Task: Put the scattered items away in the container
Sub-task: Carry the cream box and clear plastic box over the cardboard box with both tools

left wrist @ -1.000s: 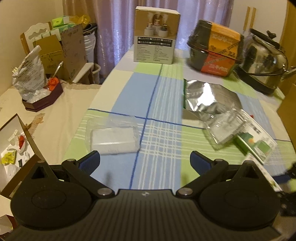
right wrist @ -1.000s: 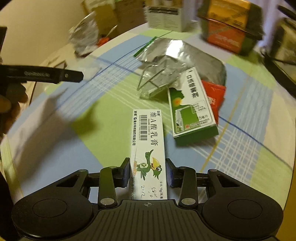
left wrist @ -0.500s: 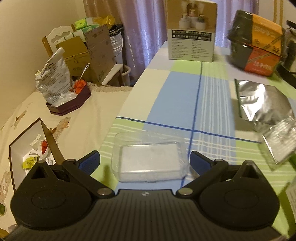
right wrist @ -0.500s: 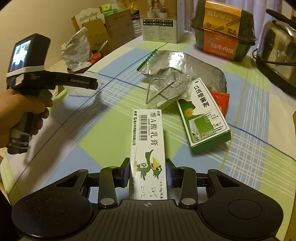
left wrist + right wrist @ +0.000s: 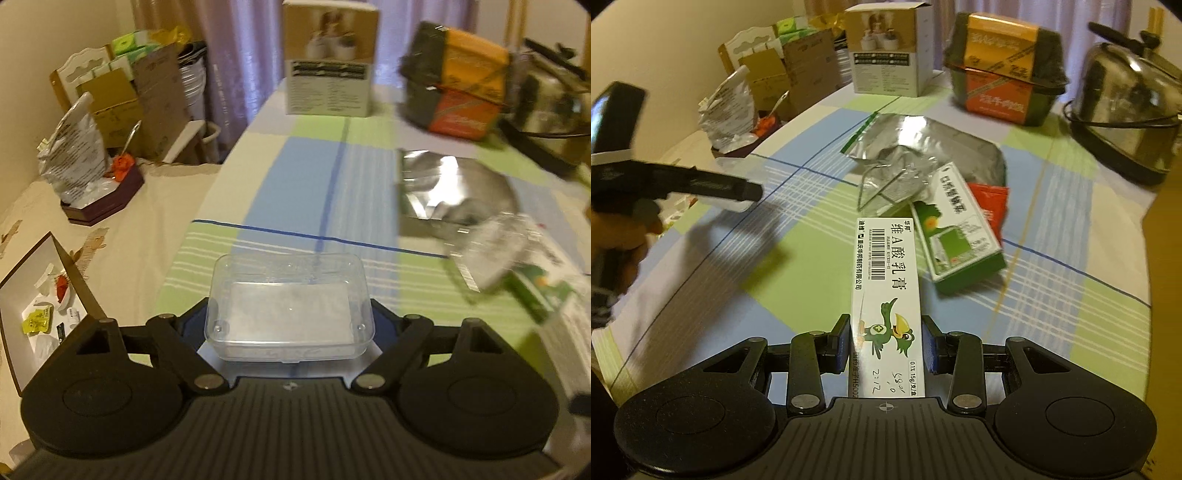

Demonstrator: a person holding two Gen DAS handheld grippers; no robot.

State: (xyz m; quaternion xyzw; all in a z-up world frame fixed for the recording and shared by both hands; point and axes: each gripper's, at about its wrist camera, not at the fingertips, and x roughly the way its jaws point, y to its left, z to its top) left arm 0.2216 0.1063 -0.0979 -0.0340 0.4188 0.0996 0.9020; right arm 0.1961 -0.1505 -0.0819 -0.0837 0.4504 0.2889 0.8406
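Right wrist view: right tongs (image 5: 885,345) pinch a white ointment box (image 5: 886,291) above the checked worktop (image 5: 738,288); beyond lie a green spray box (image 5: 955,230) and silver foil pouch (image 5: 934,147). Left wrist view: left tongs (image 5: 290,325) flank a clear plastic container (image 5: 290,314); whether they touch it cannot be told.

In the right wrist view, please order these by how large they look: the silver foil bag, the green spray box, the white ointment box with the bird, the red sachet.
1. Silver foil bag and white ointment box look alike; the box is nearer the camera, so unsure.
2. Green spray box.
3. Red sachet, partly hidden.
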